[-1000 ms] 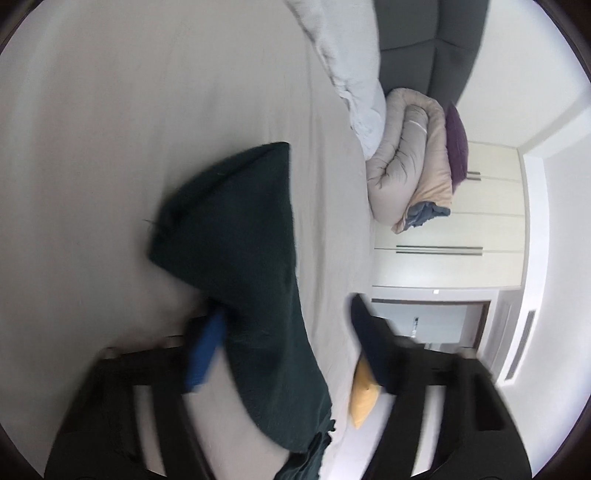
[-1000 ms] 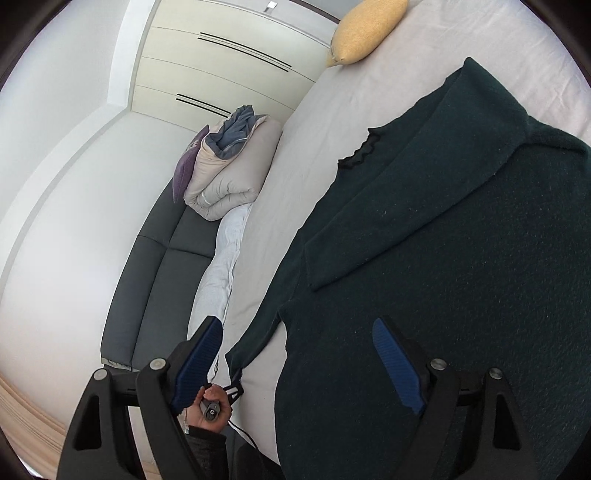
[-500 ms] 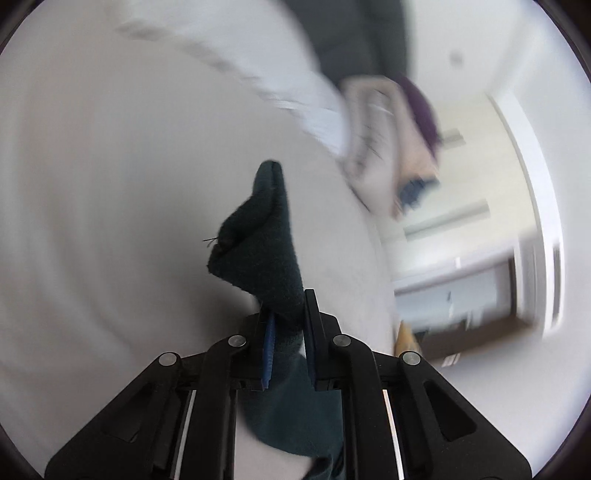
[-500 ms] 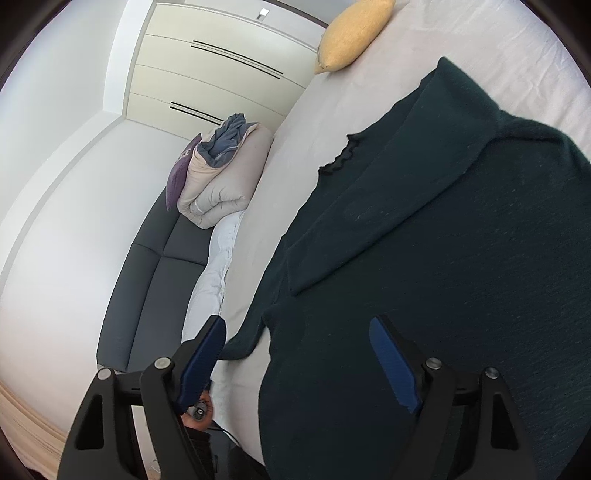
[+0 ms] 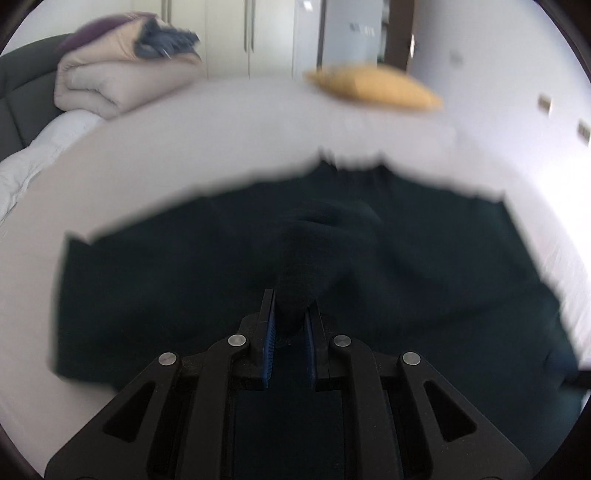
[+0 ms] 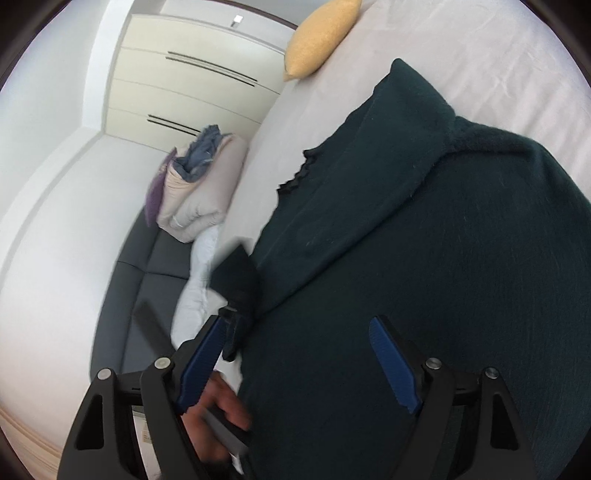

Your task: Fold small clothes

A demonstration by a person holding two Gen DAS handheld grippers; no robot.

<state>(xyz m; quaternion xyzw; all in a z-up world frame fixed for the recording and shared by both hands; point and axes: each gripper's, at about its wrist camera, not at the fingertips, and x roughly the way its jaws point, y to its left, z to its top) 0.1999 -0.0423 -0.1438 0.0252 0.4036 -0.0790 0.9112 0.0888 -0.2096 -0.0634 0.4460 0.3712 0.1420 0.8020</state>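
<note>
My left tool [image 5: 290,334] is clamped on a bunched fold of the dark green sweater [image 5: 424,266]; blue pads [image 5: 269,347] pinch the knit, which rises in a lump just ahead of the fingers. The left wrist view is motion-blurred, so edges are soft. The sweater lies spread flat on the bed [image 5: 221,140], covering the near middle of the sheet. Beyond the sweater's far edge sits a yellow pillow [image 5: 373,88], well apart from it. To the far left of the sweater is a rolled beige duvet [image 5: 110,81] with a purple cushion [image 5: 96,31] and some blue cloth on top, against a dark grey headboard [image 5: 14,92].

My right tool [image 6: 299,354] has its fingers wide apart, gripping nothing, hovering over the sweater [image 6: 443,258]. A sleeve is folded across the body, its scalloped cuff [image 6: 295,177] near the sweater's left edge. Left of the sweater, a held-up corner of knit [image 6: 236,273] shows blurred, with my left hand [image 6: 218,413] below it gripping the other tool's handle. Yellow pillow [image 6: 317,33] sits beyond the sweater by the bed edge; white wardrobe [image 6: 184,81] behind the duvet [image 6: 199,199].
</note>
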